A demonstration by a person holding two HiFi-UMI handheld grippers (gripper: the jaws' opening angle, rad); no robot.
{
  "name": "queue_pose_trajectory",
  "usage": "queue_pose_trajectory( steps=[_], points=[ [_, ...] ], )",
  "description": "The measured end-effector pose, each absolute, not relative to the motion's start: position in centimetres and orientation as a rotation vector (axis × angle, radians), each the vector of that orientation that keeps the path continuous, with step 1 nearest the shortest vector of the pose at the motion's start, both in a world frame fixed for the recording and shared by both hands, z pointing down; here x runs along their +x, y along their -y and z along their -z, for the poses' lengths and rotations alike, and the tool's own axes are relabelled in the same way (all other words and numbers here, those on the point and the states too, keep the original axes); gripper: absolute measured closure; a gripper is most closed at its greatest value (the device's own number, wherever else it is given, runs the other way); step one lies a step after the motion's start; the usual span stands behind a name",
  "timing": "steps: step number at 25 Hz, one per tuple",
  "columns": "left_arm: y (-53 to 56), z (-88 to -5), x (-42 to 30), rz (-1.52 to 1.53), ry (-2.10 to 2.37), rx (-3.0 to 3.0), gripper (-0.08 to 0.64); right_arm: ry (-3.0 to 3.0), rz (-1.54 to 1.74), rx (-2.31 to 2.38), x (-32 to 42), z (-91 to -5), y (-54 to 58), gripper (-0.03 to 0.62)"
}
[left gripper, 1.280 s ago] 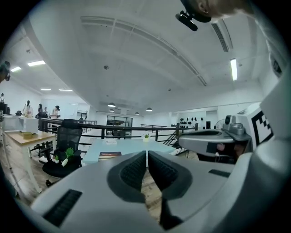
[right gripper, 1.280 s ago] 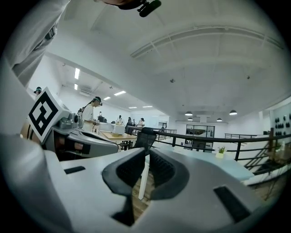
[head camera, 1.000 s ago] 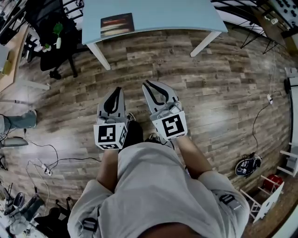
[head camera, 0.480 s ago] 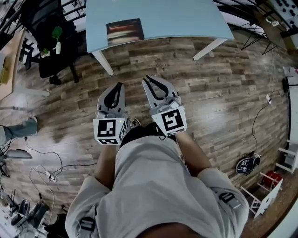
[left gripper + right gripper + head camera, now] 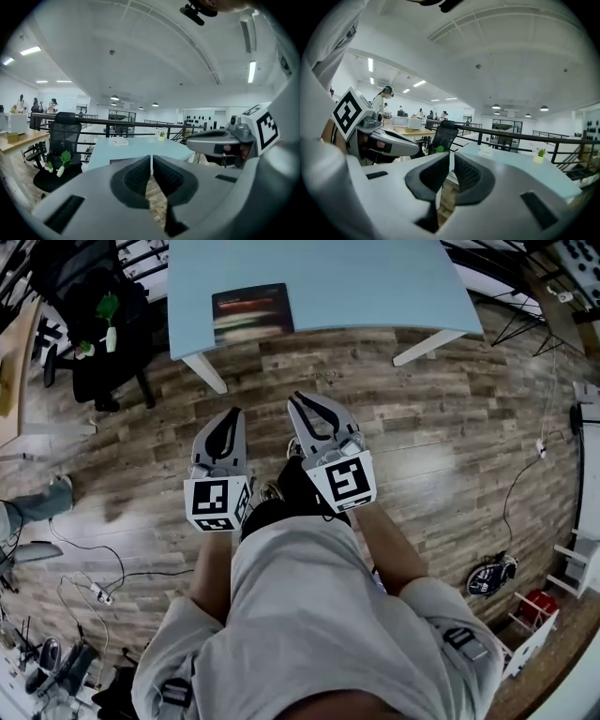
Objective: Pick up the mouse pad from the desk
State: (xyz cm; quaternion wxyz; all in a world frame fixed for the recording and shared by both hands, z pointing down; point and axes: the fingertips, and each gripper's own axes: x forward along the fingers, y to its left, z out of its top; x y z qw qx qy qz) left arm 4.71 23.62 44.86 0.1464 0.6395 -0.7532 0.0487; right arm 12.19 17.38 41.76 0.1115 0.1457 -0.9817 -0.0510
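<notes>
A dark rectangular mouse pad [image 5: 251, 311] lies near the front left edge of the light blue desk [image 5: 375, 277] at the top of the head view. Both grippers are held side by side over the wooden floor, short of the desk and pointing at it. My left gripper [image 5: 228, 416] is shut with nothing in it, and my right gripper [image 5: 302, 399] is shut and empty too. In the left gripper view the closed tips [image 5: 152, 157] line up with the desk [image 5: 136, 146], with the pad a thin dark strip [image 5: 124, 161] just above the jaws. The right gripper view shows its closed jaws [image 5: 452, 153] before the desk [image 5: 511, 161].
A black office chair [image 5: 94, 324] with a small green plant stands left of the desk. White desk legs [image 5: 208, 373] [image 5: 427, 346] reach the floor ahead. Cables [image 5: 94, 577] trail over the floor at the left. A black railing [image 5: 93, 123] runs behind the desk.
The desk and mouse pad have slid lower in the head view, nearer to me. Both grippers have been carried forward together, with their jaws unchanged.
</notes>
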Motion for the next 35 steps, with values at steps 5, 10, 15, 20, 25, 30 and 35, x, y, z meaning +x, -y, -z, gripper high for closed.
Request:
queue_pose_trajectory(
  steps=[5,10,15,20,25,30,35],
  points=[
    [-19.1,-45.4,2.5,-0.195,2.184,1.8,0.532,2.875,0.121,0.364,10.4,-42.8,-12.4,0.557],
    [-15.6,-47.3,1.1,-0.253,2.169,1.76,0.532,2.89,0.048,0.357,9.3,-44.8,-8.2,0.557],
    [-13.1,-48.4,0.9,-0.306,2.157,1.727,0.532,2.892,0.037,0.323,8.6,-45.2,-5.3,0.557],
    [-12.2,-49.4,0.1,-0.373,2.161,1.692,0.532,2.883,0.063,0.294,7.8,-45.6,-3.3,0.555],
    [-11.8,-51.4,-1.3,-0.496,2.145,1.69,0.532,2.822,0.119,0.253,5.8,-48.7,-2.5,0.555],
    [-11.6,-53.9,-2.6,-0.628,2.103,1.689,0.532,2.73,0.151,0.222,4.6,-52.4,-2.5,0.555],
    [-11.0,-56.6,-4.4,-0.689,2.064,1.689,0.532,2.66,0.143,0.206,3.4,-56.1,-2.0,0.555]
  ],
)
